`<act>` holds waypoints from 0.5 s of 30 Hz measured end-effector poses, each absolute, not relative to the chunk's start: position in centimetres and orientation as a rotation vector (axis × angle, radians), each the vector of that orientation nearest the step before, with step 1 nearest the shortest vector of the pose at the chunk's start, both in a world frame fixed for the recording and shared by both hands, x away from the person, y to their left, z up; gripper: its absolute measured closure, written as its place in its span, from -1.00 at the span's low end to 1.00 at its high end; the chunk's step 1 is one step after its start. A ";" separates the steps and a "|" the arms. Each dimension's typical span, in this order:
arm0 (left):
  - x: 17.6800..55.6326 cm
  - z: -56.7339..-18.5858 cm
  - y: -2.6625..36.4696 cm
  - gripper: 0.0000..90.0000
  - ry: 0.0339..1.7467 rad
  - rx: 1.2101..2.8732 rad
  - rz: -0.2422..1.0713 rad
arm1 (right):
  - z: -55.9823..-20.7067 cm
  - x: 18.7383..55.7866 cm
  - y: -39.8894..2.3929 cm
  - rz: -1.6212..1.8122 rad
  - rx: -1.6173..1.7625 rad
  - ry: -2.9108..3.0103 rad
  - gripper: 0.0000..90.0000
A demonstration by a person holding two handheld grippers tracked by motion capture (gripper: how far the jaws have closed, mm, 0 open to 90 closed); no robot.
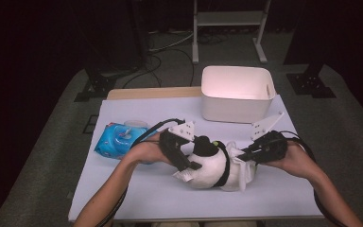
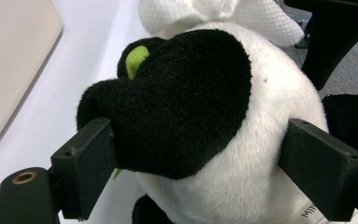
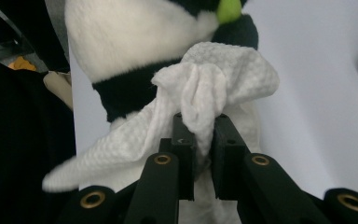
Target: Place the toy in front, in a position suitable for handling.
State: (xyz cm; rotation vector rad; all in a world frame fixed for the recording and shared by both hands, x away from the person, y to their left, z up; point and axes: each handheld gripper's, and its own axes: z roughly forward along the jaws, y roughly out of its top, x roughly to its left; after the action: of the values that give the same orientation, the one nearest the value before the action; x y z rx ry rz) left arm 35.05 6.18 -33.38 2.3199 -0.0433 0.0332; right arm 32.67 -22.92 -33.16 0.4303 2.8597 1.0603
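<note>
Plush penguin point(image 1: 208, 163), black and white w/ a lime-green bit near its head, lies on the desk point(image 1: 137, 194) at centre front, between both hands. Left gripper point(image 1: 189, 158) straddles it: in the left gripper view the two pads sit wide apart, one pressed into the black fur, the other into the white fur, so the toy point(image 2: 200, 107) is clamped across its body. No earlier look at those jaws to compare.

Right gripper point(image 1: 246, 153) comes in from the right side, jaws nearly together, pinching a bunched white cloth wipe point(image 3: 205, 100) between the pads; the wipe's free end fans out to the left and lies against the penguin's point(image 3: 135, 37) white belly and black band. In the high view the wipe point(image 1: 241, 165) sits at the toy's right flank, touching it.

Blue wipes pack point(image 1: 118, 139) rests on the desk left of the left hand, apart from the toy. White bin point(image 1: 236, 94) stands at the desk's far edge, well behind the grippers.
</note>
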 end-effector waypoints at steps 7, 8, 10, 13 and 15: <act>35.0 -33.0 5.1 -0.69 -0.070 2.313 0.043 | -33.0 32.8 -21.8 1.067 0.391 2.871 0.79; 35.0 -32.8 5.0 -0.69 -0.071 2.315 0.047 | -33.0 32.6 -21.8 1.064 0.404 2.869 0.79; 35.0 -32.8 5.1 -0.69 -0.065 2.310 0.048 | -33.0 32.7 -22.2 1.080 0.407 2.865 0.79; 35.1 -32.7 5.2 -0.70 -0.049 2.298 0.044 | -33.3 32.7 -22.5 1.080 0.420 2.863 0.80; 35.1 -32.5 5.4 -0.71 -0.041 2.281 0.043 | -33.6 32.7 -22.8 1.092 0.438 2.860 0.80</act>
State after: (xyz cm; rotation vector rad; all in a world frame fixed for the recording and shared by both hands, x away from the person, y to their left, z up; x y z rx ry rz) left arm 35.08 5.37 -32.47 2.2810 -0.0408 0.0427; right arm 32.67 -22.85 -33.57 0.4384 2.8599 1.0921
